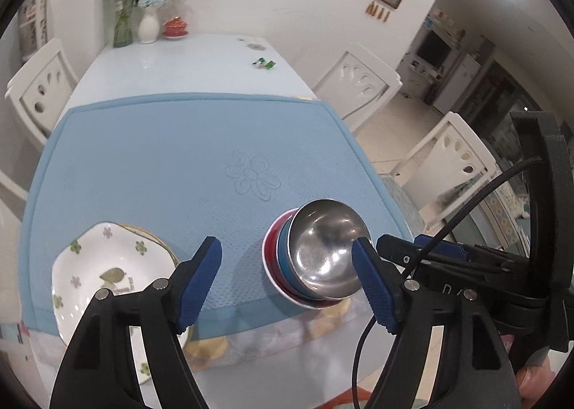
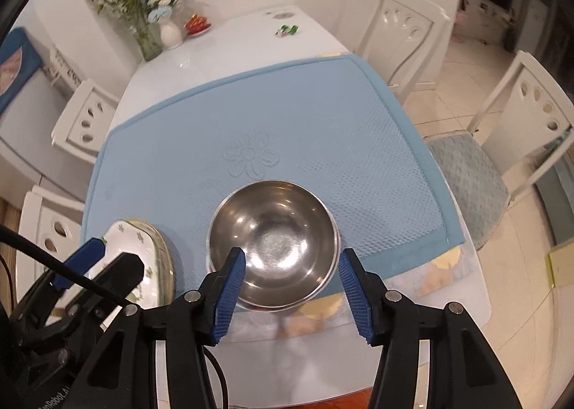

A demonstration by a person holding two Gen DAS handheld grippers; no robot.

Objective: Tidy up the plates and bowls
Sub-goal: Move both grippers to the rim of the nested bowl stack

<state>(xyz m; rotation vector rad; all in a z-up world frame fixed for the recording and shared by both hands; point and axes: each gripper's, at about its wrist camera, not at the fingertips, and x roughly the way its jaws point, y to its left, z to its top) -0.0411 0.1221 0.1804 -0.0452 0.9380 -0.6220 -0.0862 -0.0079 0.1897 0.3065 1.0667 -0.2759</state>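
bright even indoor light; glare on steel bowl [image 2: 274,240]; fisheye bends edges, corners black.

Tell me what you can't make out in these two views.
- Plate stack: left wrist view, the left tool covers its near edge; the count underneath is unclear.
- Bowls under the steel bowl: hidden in the right wrist view; the left wrist view shows only red and blue rims.
- Small green item on the far table: too small to identify.
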